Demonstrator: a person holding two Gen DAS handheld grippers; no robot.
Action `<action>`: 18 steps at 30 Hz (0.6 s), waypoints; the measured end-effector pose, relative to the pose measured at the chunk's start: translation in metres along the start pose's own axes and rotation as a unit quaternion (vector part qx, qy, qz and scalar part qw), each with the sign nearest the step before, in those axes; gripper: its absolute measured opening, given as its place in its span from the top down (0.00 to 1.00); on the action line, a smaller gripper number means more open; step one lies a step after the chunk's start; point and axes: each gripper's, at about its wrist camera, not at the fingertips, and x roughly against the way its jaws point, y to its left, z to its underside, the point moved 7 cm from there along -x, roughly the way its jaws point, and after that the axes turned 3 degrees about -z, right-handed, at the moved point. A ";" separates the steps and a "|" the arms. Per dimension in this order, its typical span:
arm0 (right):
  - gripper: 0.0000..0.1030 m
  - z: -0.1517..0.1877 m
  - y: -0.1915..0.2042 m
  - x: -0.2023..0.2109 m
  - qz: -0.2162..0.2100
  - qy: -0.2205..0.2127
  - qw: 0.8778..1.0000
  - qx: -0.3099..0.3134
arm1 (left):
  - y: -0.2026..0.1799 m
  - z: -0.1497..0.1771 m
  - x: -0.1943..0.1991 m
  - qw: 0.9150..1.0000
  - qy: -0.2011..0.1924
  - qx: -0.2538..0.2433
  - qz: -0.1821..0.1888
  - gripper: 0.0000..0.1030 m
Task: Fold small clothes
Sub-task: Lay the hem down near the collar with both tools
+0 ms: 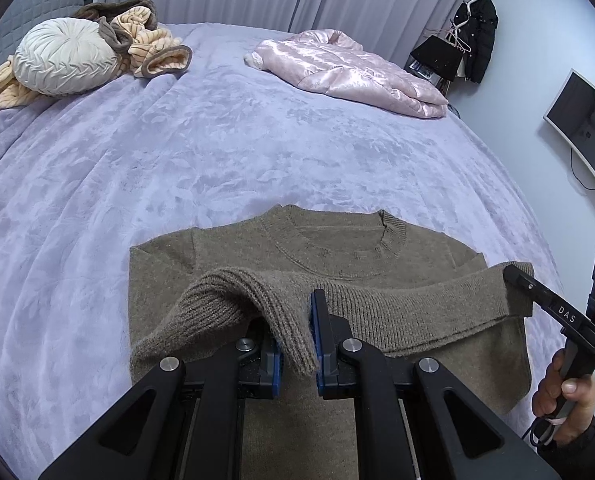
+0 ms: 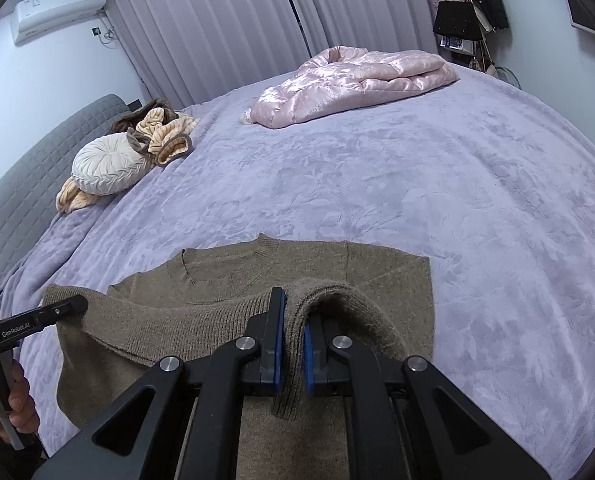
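Hanging from both tongs, sweater hem overlaps its chest.

Black tongs; blue pads

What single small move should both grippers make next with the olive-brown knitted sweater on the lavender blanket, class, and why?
Probably lower both grippers together to lay the ribbed hem just below the collar, then let go. The left gripper and right gripper are each shut on a corner of the olive-brown knitted sweater, whose hem is already carried up over the chest, raised above the layer lying on the lavender blanket.
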 end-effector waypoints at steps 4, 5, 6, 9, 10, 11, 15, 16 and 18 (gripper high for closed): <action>0.92 -0.001 -0.008 -0.014 -0.001 0.009 1.000 -0.013 | 0.002 -0.003 -0.009 1.000 0.006 0.001 -0.002 0.87; 0.92 -0.001 -0.010 -0.017 -0.002 0.011 1.000 -0.016 | 0.003 -0.004 -0.010 1.000 0.006 0.001 -0.001 0.87; 0.92 -0.001 -0.011 -0.019 -0.002 0.013 1.000 -0.018 | 0.003 -0.005 -0.012 1.000 0.006 0.002 -0.001 0.87; 0.92 -0.002 -0.014 -0.023 -0.001 0.016 1.000 -0.019 | 0.004 -0.010 -0.017 1.000 0.006 0.004 -0.001 0.87; 0.92 -0.003 -0.015 -0.025 0.000 0.017 1.000 -0.018 | 0.004 -0.011 -0.019 1.000 0.007 0.005 -0.001 0.87; 0.92 -0.004 -0.015 -0.027 0.001 0.018 1.000 -0.018 | 0.004 -0.012 -0.021 1.000 0.008 0.005 -0.002 0.87; 0.92 -0.007 -0.018 -0.034 0.005 0.024 0.999 -0.021 | 0.005 -0.014 -0.033 1.000 0.016 0.007 -0.004 0.87; 0.92 -0.007 -0.019 -0.036 0.005 0.026 0.999 -0.023 | 0.006 -0.013 -0.035 1.000 0.018 0.008 -0.005 0.87; 0.92 -0.007 -0.021 -0.041 0.007 0.029 0.999 -0.023 | 0.007 -0.014 -0.042 1.000 0.022 0.008 -0.006 0.87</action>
